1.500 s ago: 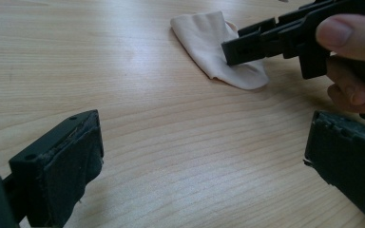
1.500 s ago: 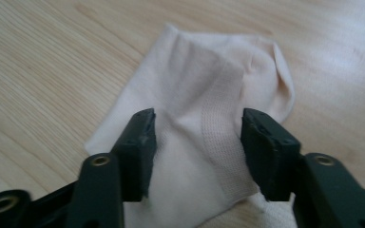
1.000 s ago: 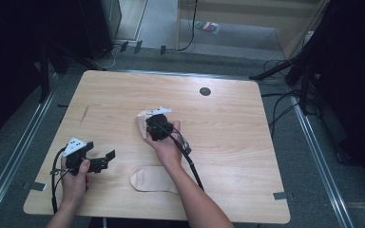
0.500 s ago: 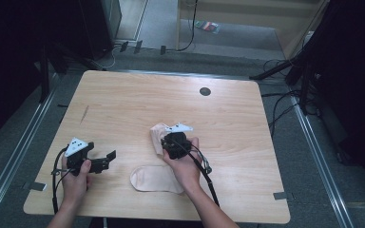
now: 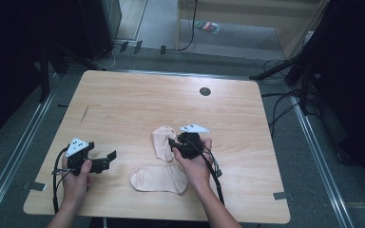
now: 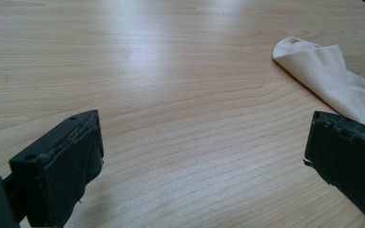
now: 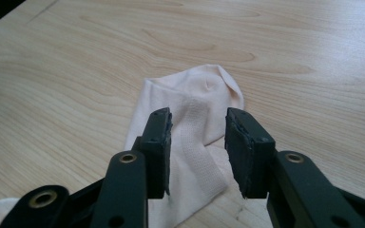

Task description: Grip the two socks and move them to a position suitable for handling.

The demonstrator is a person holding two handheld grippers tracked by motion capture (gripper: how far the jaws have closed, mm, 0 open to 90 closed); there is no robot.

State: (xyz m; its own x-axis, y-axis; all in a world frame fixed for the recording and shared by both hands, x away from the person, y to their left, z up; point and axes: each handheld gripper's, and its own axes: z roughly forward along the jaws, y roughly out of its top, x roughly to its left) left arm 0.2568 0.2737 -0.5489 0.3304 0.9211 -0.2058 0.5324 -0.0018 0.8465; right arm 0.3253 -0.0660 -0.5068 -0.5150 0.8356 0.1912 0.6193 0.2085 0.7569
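Observation:
Two pale cream socks lie on the wooden table [image 5: 123, 104]. One sock [image 5: 161, 137] [image 7: 195, 99] lies crumpled near the middle, and my right gripper [image 5: 172, 146] [image 7: 198, 116] hovers right over it, open, jaws a little apart with the cloth lying flat beneath the gap. The other sock [image 5: 159, 178] lies flat nearer the front edge, under the right wrist. At the front left my left gripper [image 5: 108, 160] [image 6: 204, 123] is held low over bare wood, open wide and holding nothing. A sock end [image 6: 332, 80] shows ahead of it to the right.
A small dark round hole [image 5: 205, 91] sits near the table's far edge, and a short dark mark [image 5: 84, 114] on the left side. Metal rails, cables and dark stands surround the table on the floor.
My right gripper came toward the front right, bringing the crumpled sock along with it. Now it stands over the sock with its jaws apart. The left gripper stayed put.

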